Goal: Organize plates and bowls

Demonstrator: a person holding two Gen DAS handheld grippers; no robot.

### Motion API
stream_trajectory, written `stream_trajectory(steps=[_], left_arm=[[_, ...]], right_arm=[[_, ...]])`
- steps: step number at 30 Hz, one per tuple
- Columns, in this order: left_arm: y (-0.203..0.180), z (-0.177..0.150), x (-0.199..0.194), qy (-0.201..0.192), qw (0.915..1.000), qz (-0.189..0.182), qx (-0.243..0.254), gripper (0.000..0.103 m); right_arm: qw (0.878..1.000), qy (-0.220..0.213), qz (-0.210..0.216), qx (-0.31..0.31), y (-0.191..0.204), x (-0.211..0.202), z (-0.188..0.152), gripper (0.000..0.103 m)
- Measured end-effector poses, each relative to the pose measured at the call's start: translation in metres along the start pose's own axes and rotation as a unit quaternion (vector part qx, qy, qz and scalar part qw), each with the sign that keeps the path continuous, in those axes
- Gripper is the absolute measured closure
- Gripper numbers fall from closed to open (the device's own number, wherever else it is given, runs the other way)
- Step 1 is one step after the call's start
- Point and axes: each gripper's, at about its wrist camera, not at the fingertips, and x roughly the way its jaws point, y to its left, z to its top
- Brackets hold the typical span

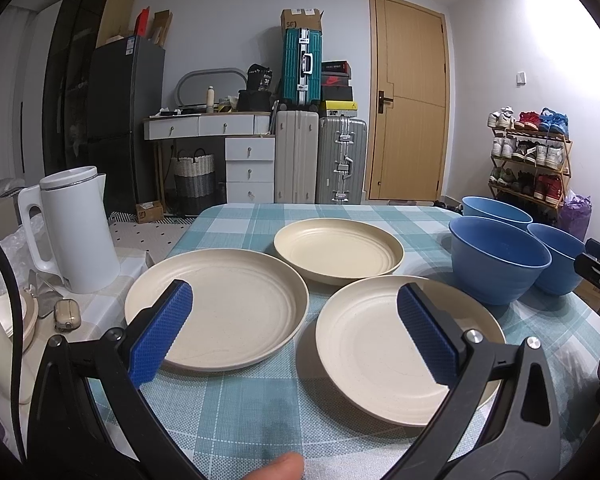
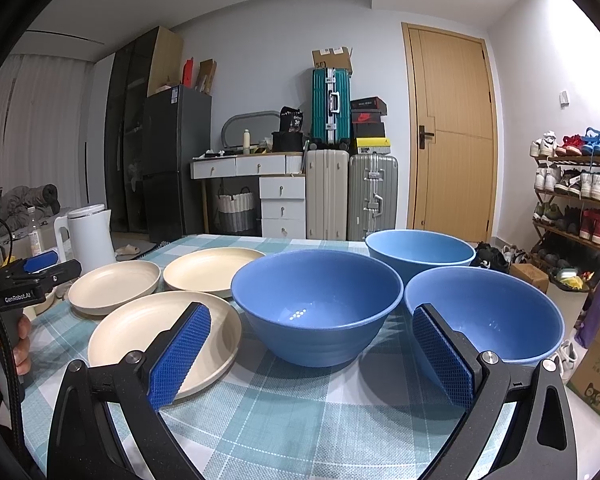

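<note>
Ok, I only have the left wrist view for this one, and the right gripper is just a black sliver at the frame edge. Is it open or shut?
Observer: Open. The right gripper has its fingers spread wide and holds nothing.
Reviewer: What is it facing?
Observer: The middle blue bowl, straight ahead between the fingers.
Reviewer: Anything inside the bowls? My angle is too low.
Observer: Nothing. That one, the right bowl and the far bowl are all empty.
Reviewer: And who holds the left gripper?
Observer: A hand wraps its handle, at the table's left edge.
</note>
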Motion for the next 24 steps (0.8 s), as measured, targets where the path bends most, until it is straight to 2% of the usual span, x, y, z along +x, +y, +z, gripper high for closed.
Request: stream_trajectory(steps=[15,18,24], left_arm=[[0.004,0.017,-0.002,0.024,0.9996,-0.012,0.012,0.001],[0.009,0.024,-0.004,0.034,0.9993,-0.014,-0.004,0.001],[0.033,0.042,-0.01,0.047,0.9981,0.017,-0.036,0.001]], right_arm=[[1.0,0.008,0.017,0.016,0.004,-0.001,0.016,0.0],[0.999,0.006,0.034,0.017,0.01,-0.002,0.025,0.0],[0.997,0.021,0.065,0.031,0.027,0.001,0.044,0.0]])
